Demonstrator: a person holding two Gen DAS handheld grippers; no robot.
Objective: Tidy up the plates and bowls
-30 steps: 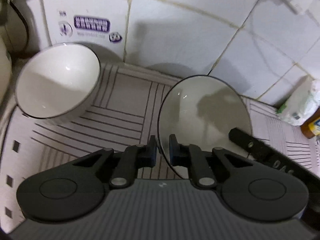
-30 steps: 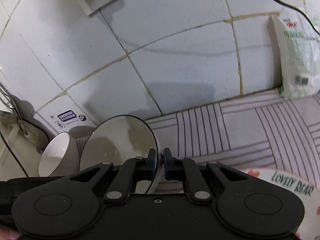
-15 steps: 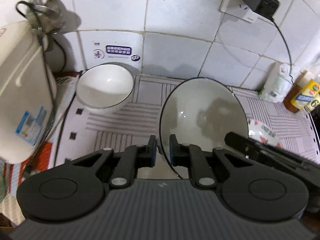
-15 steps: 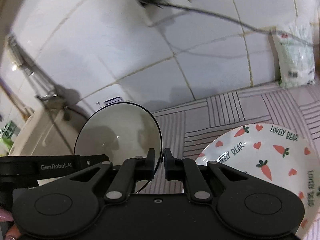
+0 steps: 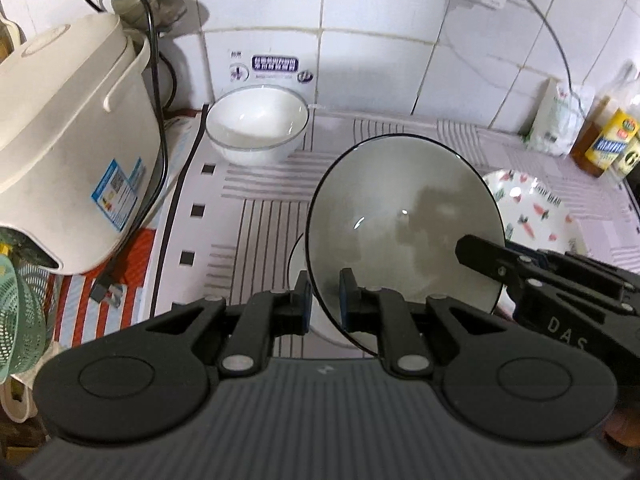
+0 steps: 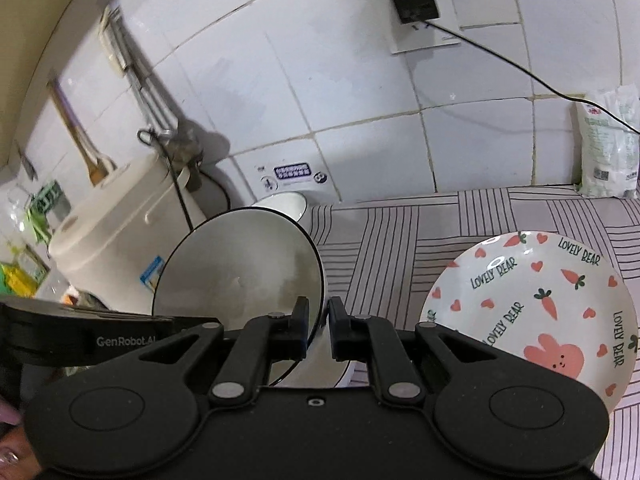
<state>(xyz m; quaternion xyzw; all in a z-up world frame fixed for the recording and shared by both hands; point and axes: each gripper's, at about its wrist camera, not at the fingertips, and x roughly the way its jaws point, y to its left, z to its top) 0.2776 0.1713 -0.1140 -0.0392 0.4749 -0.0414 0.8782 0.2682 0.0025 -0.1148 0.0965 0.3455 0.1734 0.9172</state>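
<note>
A white bowl with a thin black rim (image 5: 404,224) hangs tilted above the striped counter mat, held from both sides. My left gripper (image 5: 325,296) is shut on its left rim. My right gripper (image 6: 318,320) is shut on the opposite rim of the same bowl (image 6: 240,268). A second white bowl (image 5: 258,128) stands upright on the mat by the tiled wall, apart from both grippers. A carrot-patterned plate (image 6: 532,304) marked "LOVELY BEAR" lies flat on the mat to the right of the held bowl.
A cream rice cooker (image 5: 68,140) with a black cable stands at the left. A white bag (image 6: 608,144) and oil bottles (image 5: 604,140) sit at the back right. A plug fills the wall socket (image 6: 416,4). A green basket (image 5: 16,288) is at far left.
Both grippers have risen and drawn back from the wall with the bowl between them. The rice cooker, the carrot plate and the bottles have come into view.
</note>
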